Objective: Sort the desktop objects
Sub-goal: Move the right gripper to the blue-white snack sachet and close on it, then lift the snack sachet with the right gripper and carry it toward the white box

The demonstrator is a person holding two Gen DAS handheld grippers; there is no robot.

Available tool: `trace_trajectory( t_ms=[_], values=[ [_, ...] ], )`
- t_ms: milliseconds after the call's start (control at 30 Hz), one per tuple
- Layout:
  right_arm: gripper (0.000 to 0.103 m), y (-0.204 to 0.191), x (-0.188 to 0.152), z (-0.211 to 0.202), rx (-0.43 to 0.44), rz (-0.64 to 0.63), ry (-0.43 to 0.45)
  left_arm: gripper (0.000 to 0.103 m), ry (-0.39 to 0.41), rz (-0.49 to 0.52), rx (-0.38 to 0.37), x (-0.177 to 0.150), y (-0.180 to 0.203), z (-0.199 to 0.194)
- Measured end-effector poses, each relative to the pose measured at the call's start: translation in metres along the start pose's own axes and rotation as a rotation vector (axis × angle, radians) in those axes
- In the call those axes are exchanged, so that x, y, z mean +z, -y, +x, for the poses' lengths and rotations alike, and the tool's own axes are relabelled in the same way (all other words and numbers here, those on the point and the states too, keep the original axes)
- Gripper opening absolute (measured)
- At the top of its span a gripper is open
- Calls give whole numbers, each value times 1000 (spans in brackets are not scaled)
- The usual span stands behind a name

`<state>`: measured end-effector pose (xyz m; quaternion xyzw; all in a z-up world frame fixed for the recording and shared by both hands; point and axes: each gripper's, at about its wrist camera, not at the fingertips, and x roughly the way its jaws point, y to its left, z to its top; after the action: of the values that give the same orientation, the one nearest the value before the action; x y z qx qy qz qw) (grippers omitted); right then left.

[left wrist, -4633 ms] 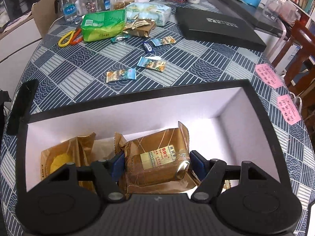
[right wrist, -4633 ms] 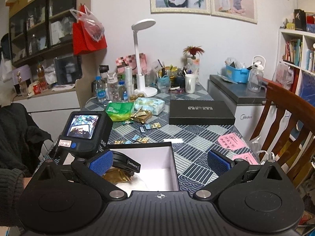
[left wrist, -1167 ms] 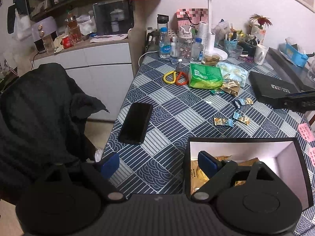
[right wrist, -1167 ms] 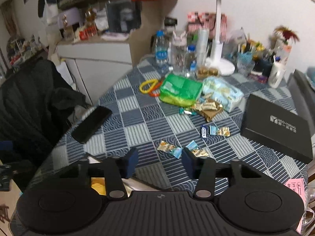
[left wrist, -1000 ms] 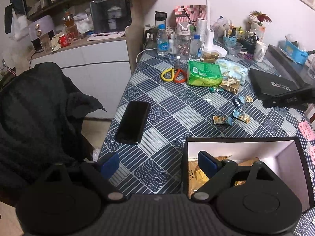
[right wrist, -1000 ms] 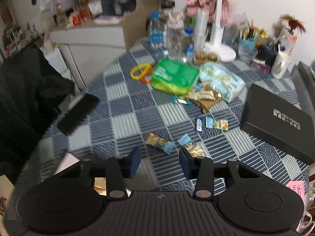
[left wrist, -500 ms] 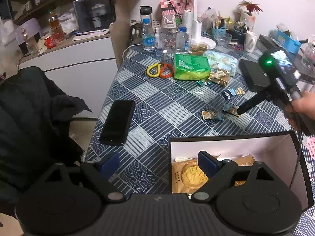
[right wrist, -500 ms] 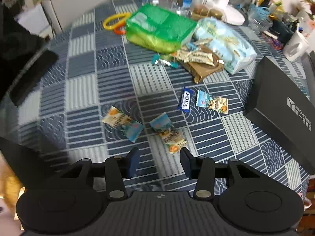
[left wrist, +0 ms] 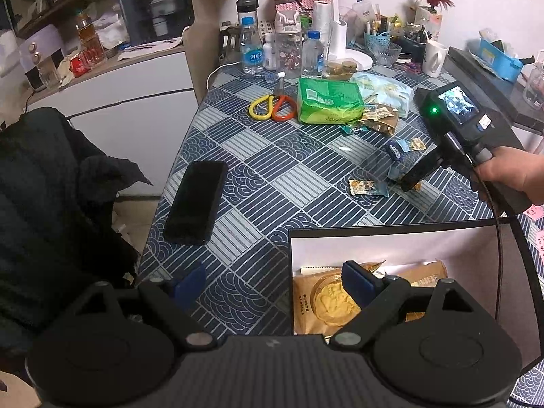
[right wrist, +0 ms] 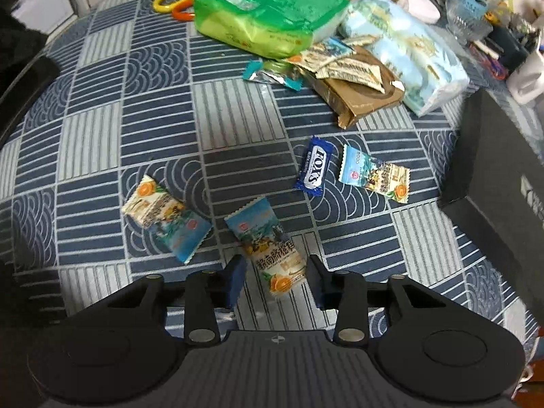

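- right gripper (right wrist: 275, 280) down low at 6 o'clock, jaws parted either side of the orange candy packet (right wrist: 272, 250) lying on the tablecloth (right wrist: 238, 119), not pinching it
- left gripper (left wrist: 272, 284) wide open, empty, one finger over the open box (left wrist: 391, 229) holding gold pastry packs (left wrist: 326, 301)
- twin packet (right wrist: 166, 217) at 10 o'clock, blue Fox's candy (right wrist: 313, 166) at 1 o'clock

Black left gripper (left wrist: 272, 282) with blue pads (left wrist: 353, 282), silver screws
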<state>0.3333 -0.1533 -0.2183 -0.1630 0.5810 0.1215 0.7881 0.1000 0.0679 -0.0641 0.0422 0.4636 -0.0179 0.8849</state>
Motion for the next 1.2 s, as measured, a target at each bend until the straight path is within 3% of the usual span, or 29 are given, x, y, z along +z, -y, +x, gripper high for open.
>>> trace_trajectory(
  t_ms=[333, 467, 533, 633, 700, 733, 1200],
  values=[
    [41, 23, 17, 8, 70, 208, 13, 103, -17, 4, -7, 0, 3, 9],
    [44, 18, 23, 6, 43, 183, 28, 103, -16, 7, -9, -1, 3, 8],
    [53, 14, 26, 7, 21, 152, 25, 103, -20, 1, -12, -1, 2, 8],
    [52, 9, 26, 11, 16, 138, 15, 103, -28, -10, -16, -2, 1, 9],
    [43, 8, 26, 11, 31, 150, 14, 103, -27, -13, -18, -3, 0, 8],
    [26, 8, 26, 10, 46, 158, 16, 103, -26, -13, -19, -3, 0, 8],
    [25, -11, 21, -30, -42, 177, 119, 103, 12, 3, -45, -8, 7, -15]
  ],
)
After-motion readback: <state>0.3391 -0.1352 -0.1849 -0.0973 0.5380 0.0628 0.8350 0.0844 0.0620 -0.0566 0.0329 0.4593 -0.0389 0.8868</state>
